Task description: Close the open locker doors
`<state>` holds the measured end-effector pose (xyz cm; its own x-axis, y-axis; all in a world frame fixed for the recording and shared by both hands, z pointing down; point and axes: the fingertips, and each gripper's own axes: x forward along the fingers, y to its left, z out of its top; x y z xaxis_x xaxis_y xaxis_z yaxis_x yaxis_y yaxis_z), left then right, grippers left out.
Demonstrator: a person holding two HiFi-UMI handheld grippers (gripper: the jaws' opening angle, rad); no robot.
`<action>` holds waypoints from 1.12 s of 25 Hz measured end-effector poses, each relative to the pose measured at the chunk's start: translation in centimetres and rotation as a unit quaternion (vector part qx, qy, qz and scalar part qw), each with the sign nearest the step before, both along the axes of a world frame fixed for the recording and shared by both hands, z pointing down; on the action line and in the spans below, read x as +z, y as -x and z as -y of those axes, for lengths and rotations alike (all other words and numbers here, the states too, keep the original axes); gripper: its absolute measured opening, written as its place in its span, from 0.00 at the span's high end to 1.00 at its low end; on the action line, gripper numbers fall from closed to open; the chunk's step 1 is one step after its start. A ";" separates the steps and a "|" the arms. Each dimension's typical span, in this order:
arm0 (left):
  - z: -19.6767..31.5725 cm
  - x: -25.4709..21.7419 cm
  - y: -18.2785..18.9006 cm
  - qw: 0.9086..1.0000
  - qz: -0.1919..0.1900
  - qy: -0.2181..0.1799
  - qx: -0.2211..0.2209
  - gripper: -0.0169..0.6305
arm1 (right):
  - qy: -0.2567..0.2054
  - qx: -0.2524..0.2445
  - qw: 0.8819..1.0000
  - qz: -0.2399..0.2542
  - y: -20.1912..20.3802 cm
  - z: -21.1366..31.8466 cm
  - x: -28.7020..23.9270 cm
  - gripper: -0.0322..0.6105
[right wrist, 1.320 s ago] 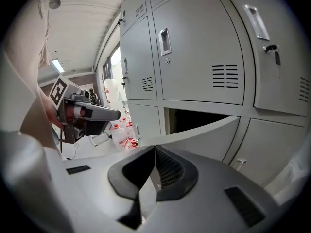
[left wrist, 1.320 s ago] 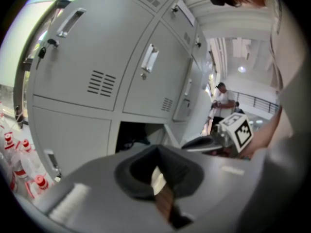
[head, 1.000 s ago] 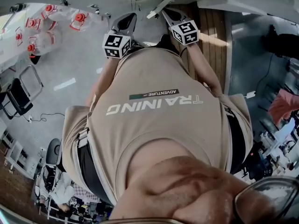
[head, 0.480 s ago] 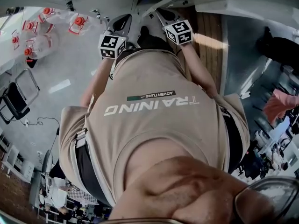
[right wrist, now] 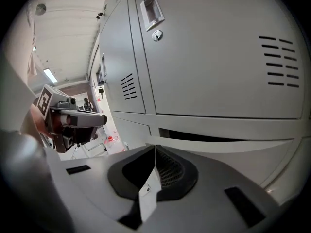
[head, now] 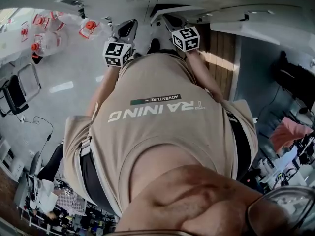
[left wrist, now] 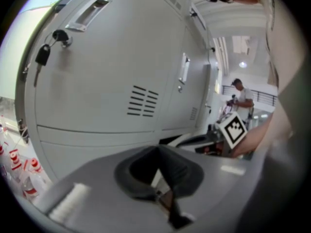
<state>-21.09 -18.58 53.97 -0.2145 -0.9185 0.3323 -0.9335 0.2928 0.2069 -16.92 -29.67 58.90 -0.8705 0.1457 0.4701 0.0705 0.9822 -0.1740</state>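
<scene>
the ajar lower locker door (right wrist: 252, 152) lies low, just ahead of the right gripper (right wrist: 154, 159), which is the nearer one; its dark gap runs sideways. the left gripper (left wrist: 158, 164) faces shut doors (left wrist: 112, 67), one with a key (left wrist: 43, 55). both pairs of jaws are pressed together and hold nothing. bottles (head: 44, 33) stand aside; nothing seems to block.

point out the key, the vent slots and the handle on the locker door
key (left wrist: 43, 56), left gripper view, on its dark hanging head
vent slots (left wrist: 142, 101), left gripper view, middle slot
handle (left wrist: 89, 13), left gripper view, recessed middle
</scene>
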 end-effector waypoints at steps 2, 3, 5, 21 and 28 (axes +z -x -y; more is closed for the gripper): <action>0.7 -0.2 0.5 1.000 0.004 0.000 -0.006 0.97 | 0.005 -0.004 1.000 0.004 0.9 0.6 0.0 0.93; 1.0 -0.2 0.7 1.000 0.007 0.001 -0.009 0.97 | 0.008 -0.007 1.000 0.006 1.3 0.8 0.1 0.93; 1.3 -0.4 1.2 1.000 0.007 0.000 -0.015 0.97 | 0.011 -0.019 1.000 0.007 1.9 0.9 0.3 0.93; 2.7 0.5 2.2 0.999 0.001 0.009 -0.052 0.97 | 0.011 -0.028 1.000 -0.007 3.5 3.3 1.7 0.93; 2.3 0.3 0.4 0.999 0.000 0.017 -0.027 0.97 | 0.018 -0.001 1.000 0.007 2.7 2.3 1.2 0.93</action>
